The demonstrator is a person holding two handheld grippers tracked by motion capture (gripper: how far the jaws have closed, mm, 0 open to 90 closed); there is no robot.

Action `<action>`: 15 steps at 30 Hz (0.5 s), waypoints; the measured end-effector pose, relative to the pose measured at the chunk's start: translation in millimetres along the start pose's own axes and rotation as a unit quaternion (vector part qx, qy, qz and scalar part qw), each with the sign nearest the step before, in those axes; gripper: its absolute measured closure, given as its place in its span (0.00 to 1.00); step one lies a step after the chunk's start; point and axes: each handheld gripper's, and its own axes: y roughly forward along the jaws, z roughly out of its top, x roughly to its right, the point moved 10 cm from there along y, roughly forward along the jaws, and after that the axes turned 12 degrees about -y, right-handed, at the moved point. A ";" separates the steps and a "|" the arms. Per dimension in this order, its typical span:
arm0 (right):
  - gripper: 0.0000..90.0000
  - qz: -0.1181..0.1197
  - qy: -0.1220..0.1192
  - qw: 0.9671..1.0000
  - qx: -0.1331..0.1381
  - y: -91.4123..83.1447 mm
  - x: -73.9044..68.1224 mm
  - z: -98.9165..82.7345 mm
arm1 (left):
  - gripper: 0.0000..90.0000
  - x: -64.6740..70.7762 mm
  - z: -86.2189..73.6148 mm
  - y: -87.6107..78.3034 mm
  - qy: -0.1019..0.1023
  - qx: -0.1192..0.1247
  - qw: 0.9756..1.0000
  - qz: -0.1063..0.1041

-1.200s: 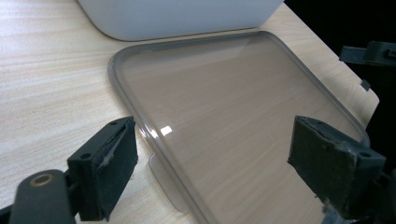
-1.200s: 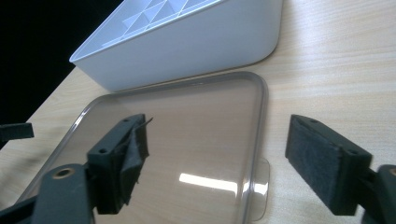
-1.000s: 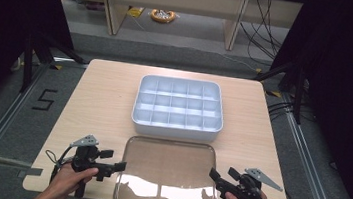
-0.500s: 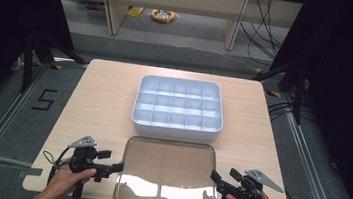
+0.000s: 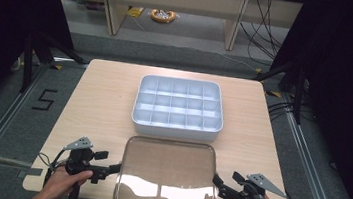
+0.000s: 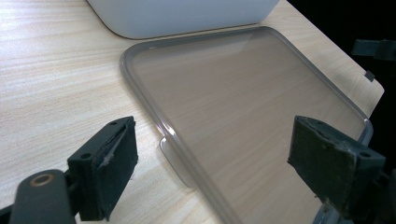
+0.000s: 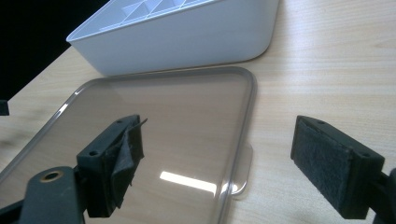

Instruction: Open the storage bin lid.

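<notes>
A clear, smoky plastic lid [image 5: 167, 175] lies flat on the near part of the table, just in front of a white compartment box [image 5: 178, 107]. My left gripper [image 5: 114, 168] is open at the lid's left edge. In the left gripper view its jaws straddle the lid [image 6: 243, 116] rim by a small pull tab [image 6: 175, 158]. My right gripper [image 5: 218, 182] is open at the lid's right edge. Its own view shows the jaws either side of the lid [image 7: 154, 126] rim and another tab [image 7: 243, 172]. Nothing is gripped.
The wooden table [image 5: 94, 95] has bare surface to the left and right of the box. The white box [image 7: 187, 37] touches or nearly touches the lid's far edge. The table's near edge is close behind both hands.
The right gripper has drifted slightly toward the table's near edge. The left gripper, lid and box look unmoved.
</notes>
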 end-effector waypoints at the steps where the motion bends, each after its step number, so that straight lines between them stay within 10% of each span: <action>1: 0.20 -0.002 -0.016 1.000 0.002 -0.5 1.9 -0.3 | 0.16 0.2 -0.6 -0.5 0.005 -0.001 1.000 -0.001; 4: 0.20 0.001 -0.043 0.999 0.008 -1.4 2.5 0.0 | 0.16 1.0 -1.5 -1.9 0.014 0.002 1.000 0.003; 6: 0.20 -0.002 0.015 1.000 -0.027 -8.3 -7.2 -6.5 | 0.17 2.2 -2.2 -2.8 0.020 0.004 1.000 0.004; 7: 0.20 -0.002 0.017 0.999 -0.030 -9.5 -8.2 -7.3 | 0.16 1.4 -2.9 -4.1 0.025 0.001 1.000 0.009; 8: 0.20 0.002 -0.038 0.999 -0.001 -5.0 -0.8 -3.3 | 0.16 1.9 -3.4 -4.8 0.023 0.000 1.000 0.008; 12: 0.20 -0.007 -0.009 1.000 -0.017 -10.5 -4.9 -7.2 | 0.17 1.4 -4.6 -7.2 0.026 0.003 1.000 0.009; 14: 0.20 -0.010 -0.025 0.999 -0.019 -12.1 -3.4 -8.4 | 0.17 1.8 -5.5 -8.2 0.025 0.003 1.000 0.008; 15: 0.20 -0.007 -0.090 0.996 0.008 -7.8 5.5 -3.6 | 0.17 1.8 -5.9 -8.7 0.027 0.004 1.000 0.009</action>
